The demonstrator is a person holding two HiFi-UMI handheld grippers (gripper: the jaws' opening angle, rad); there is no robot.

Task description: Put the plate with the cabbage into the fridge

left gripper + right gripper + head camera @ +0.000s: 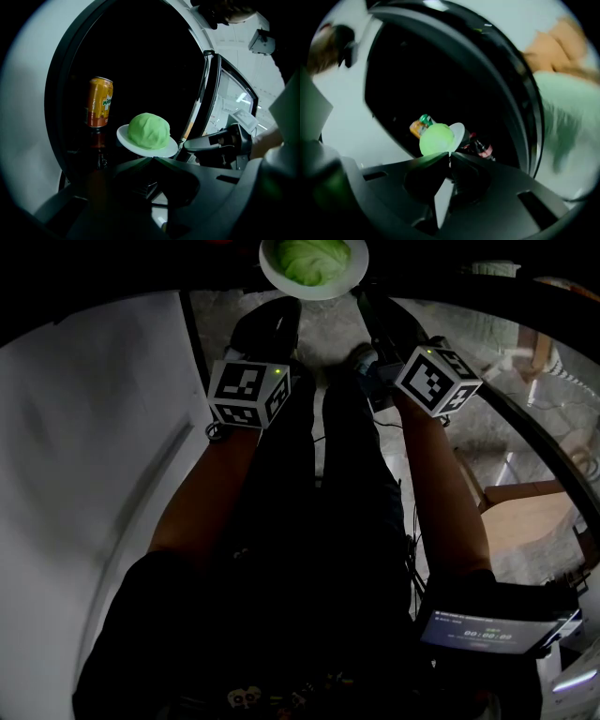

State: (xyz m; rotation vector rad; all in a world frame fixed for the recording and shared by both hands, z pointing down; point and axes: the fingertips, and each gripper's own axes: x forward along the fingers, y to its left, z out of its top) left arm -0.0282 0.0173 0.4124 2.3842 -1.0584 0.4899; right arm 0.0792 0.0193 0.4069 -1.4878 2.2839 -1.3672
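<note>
A white plate [312,285] with a pale green cabbage [312,259] hangs in the air at the top of the head view, in front of the dark fridge opening [140,61]. My left gripper [277,307] is shut on the plate's near rim [149,151], with the cabbage [148,131] just past its jaws. My right gripper [364,304] holds the other side. In its own view its jaws [450,154] meet on the plate's edge [458,132] under the cabbage [436,139]. The right gripper [220,142] also shows at the plate's right side.
Inside the dark fridge stand an orange soda can [100,102] and a dark bottle [98,154] to the plate's left. The open glass fridge door [220,89] is at the right. A white panel [84,474] lies on my left, a wooden seat [530,517] and a screen [487,626] on my right.
</note>
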